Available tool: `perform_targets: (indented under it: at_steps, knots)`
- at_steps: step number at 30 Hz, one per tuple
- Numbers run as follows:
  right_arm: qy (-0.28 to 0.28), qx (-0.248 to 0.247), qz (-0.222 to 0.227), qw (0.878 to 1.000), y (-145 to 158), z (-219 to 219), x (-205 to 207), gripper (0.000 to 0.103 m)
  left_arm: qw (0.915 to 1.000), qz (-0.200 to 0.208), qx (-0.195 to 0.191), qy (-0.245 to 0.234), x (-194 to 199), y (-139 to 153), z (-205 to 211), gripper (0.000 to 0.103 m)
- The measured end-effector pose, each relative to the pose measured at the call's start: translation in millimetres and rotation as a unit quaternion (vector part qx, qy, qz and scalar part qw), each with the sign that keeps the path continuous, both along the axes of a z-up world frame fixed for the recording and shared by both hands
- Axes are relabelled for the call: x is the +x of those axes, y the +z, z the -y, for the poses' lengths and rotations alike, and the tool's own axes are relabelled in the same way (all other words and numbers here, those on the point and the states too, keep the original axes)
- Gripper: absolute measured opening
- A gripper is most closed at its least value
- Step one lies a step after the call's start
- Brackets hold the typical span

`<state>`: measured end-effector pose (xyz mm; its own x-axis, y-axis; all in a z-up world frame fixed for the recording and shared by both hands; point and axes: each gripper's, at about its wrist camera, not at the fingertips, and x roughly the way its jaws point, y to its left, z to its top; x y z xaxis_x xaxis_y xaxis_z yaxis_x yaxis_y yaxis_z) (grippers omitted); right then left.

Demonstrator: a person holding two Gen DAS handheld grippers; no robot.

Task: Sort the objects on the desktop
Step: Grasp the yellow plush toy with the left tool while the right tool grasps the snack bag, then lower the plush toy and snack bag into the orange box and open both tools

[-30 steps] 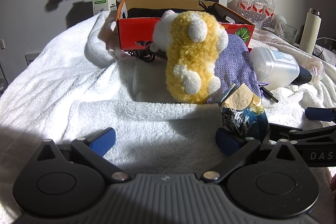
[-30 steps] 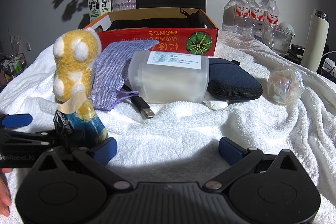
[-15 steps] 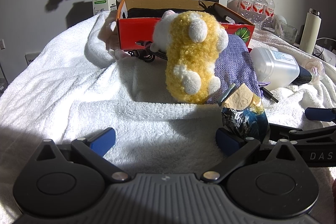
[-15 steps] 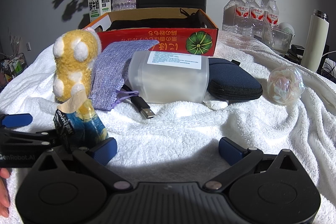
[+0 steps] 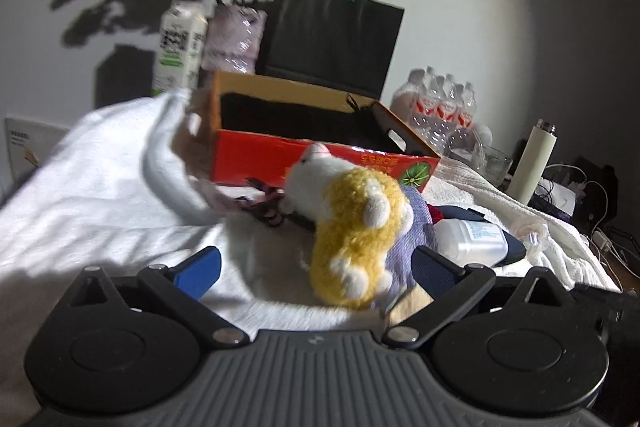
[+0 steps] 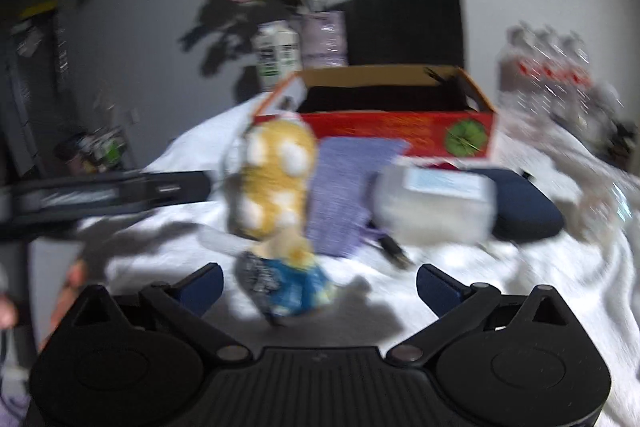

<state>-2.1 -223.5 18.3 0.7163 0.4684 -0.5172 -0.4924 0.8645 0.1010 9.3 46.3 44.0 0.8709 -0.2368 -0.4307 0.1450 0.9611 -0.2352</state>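
A: Where is the plush [image 5: 356, 239]?

B: It lies on the white towel [image 5: 92, 187] in front of the red box [image 5: 320, 159], partly on a purple pouch [image 5: 416, 223]. In the left wrist view it sits between the two blue pads of the left hand-held gripper [image 5: 316, 267], a little beyond them, touching neither.

A: So that one has nothing in it?

B: Nothing. Its jaws stand wide apart.

A: And the right hand-held gripper [image 6: 318, 283]?

B: Also spread wide and holding nothing. A crumpled blue and yellow wrapper [image 6: 286, 287] stands on the towel between its pads, nearer the left one. That view is blurred, so I cannot tell whether the wrapper touches the pad.

A: What else lies near the plush?

B: A frosted plastic bottle [image 5: 468, 239] on its side, just right of the pouch, with a dark blue case [image 6: 520, 207] behind it. A cable plug [image 6: 394, 251] pokes out by the pouch.

A: And behind the box?

B: A milk carton [image 5: 180, 51], a vase of flowers [image 5: 236, 35] and a black paper bag [image 5: 332, 31]. Water bottles [image 5: 436, 107] and a cream flask [image 5: 534, 163] stand off to the right.
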Motion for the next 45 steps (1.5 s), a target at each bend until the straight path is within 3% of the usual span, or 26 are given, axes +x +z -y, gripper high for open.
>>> perform_targets:
  at_steps: [3, 5, 6, 7, 8, 9, 11, 14, 18, 26, 31, 36, 38, 42, 45]
  knots:
    - [0.005, -0.042, -0.001, 0.999, -10, -27, 12, 0.085, 0.9997, -0.025, 0.008, 0.002, 34, -7, 15, 0.103]
    - [0.007, -0.052, -0.018, 0.998, -18, -35, 18, 0.059, 0.9990, -0.042, 0.010, -0.008, 53, -14, 22, 0.100]
    - [0.010, -0.046, -0.026, 0.999, -20, -36, 20, 0.054, 0.9989, -0.043, 0.004, -0.018, 58, -18, 22, 0.097]
    - [0.011, -0.036, -0.033, 0.999, -20, -34, 21, 0.053, 0.9989, -0.040, -0.004, -0.024, 60, -21, 23, 0.086]
    - [0.010, -0.017, -0.036, 0.999, -21, -29, 20, 0.051, 0.9988, -0.040, -0.011, -0.026, 61, -24, 22, 0.065]
    - [0.008, 0.002, -0.037, 0.999, -20, -23, 19, 0.048, 0.9984, -0.045, -0.019, -0.029, 61, -27, 21, 0.054]
    - [-0.002, 0.030, -0.039, 0.999, -18, -12, 19, 0.041, 0.9982, -0.047, -0.025, -0.026, 54, -27, 18, 0.051]
    - [-0.014, 0.059, -0.042, 0.997, -15, 1, 13, 0.031, 0.9997, -0.016, -0.007, -0.018, 29, -12, 19, 0.049]
    - [-0.018, 0.060, -0.023, 0.998, -6, 9, -1, 0.031, 0.9994, 0.027, -0.021, -0.004, -13, 15, 6, 0.049]
    - [-0.021, 0.084, 0.017, 0.996, 27, 31, -38, 0.030, 0.9988, 0.037, -0.004, 0.032, -59, 47, -9, 0.049]
    - [-0.006, 0.163, 0.005, 0.987, 51, 61, -34, 0.029, 0.9994, 0.025, 0.000, 0.023, -53, 70, -18, 0.049]
    - [-0.026, 0.152, 0.028, 0.988, 75, 78, -7, 0.029, 0.9999, 0.006, 0.010, 0.012, -9, 98, -26, 0.049]
    - [-0.026, 0.146, 0.035, 0.988, 88, 80, 17, 0.029, 1.0000, 0.000, 0.008, 0.000, 25, 107, -26, 0.049]
    - [-0.029, 0.106, 0.043, 0.993, 114, 72, 106, 0.029, 0.9988, -0.045, 0.016, 0.001, 120, 109, -17, 0.049]
    - [-0.042, 0.090, -0.001, 0.995, 117, 60, 201, 0.029, 0.9953, -0.081, 0.043, 0.030, 200, 95, -4, 0.049]
